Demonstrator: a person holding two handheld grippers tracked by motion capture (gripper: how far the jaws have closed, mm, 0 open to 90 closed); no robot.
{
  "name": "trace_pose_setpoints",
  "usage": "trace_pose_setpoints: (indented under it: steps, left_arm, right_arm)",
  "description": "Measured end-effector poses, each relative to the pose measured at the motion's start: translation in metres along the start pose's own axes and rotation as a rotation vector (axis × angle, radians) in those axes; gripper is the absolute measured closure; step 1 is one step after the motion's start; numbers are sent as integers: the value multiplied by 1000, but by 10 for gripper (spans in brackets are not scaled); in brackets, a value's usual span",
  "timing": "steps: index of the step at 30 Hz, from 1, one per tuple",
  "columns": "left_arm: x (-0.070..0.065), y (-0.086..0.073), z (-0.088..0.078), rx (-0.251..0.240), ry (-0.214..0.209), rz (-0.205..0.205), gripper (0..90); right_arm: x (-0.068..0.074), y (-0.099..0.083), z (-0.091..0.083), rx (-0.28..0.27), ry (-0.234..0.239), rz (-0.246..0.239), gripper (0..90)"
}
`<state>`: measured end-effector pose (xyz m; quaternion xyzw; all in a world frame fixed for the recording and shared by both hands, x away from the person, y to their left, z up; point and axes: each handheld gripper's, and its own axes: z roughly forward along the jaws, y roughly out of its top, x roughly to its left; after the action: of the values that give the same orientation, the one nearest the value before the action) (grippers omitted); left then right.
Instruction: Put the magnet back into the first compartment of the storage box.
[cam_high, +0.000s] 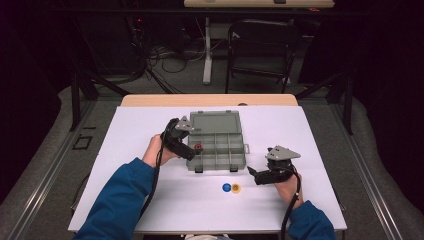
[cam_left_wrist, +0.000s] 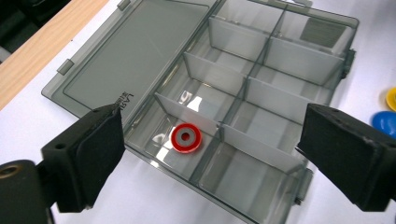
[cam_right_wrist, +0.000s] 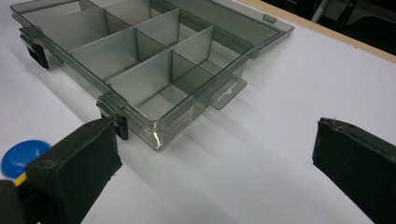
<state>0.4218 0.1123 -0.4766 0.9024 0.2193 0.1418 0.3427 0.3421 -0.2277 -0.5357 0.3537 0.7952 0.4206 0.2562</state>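
Note:
A clear grey compartment box (cam_high: 220, 159) lies open mid-table, its lid (cam_high: 215, 122) folded flat behind it. A red ring (cam_high: 198, 147) rests in the left end compartment on the lid side, and it lies flat on that compartment's floor (cam_left_wrist: 186, 137) in the left gripper view. My left gripper (cam_high: 191, 151) hovers over that end of the box, open, with nothing between its pads (cam_left_wrist: 100, 144). My right gripper (cam_high: 253, 175) stands open to the right of the box, low over the table and empty. A blue disc (cam_high: 226, 187) and a yellow disc (cam_high: 236, 188) lie side by side in front of the box.
The other compartments (cam_right_wrist: 140, 84) hold nothing that I can see. The white table top (cam_high: 150, 200) ends at a wooden strip (cam_high: 210, 100) at the back. A folding chair (cam_high: 260, 45) and cables stand on the floor beyond.

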Motion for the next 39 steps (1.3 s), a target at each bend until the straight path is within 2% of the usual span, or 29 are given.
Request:
trace_pose_setpoints:
  steps: [7,12,22,26,39]
  left_arm:
    - [-12,-4,-8,-11,-6,15,31]
    - [-25,-7,-14,-23,-18,43,2]
    - [-45,-12,-21,-38,-22,70,0]
    - [-52,-12,-21,-52,-50,75,0]
    - [-71,-15,-17,-67,-83,101,2]
  right_arm:
    - [0,0,0,-3,-2,1,0]
    - [0,0,0,-4,-1,1,0]
    - [0,0,0,-4,0,4,0]
    - [0,0,0,-5,-1,1,0]
    - [0,0,-1,-4,-3,3,0]
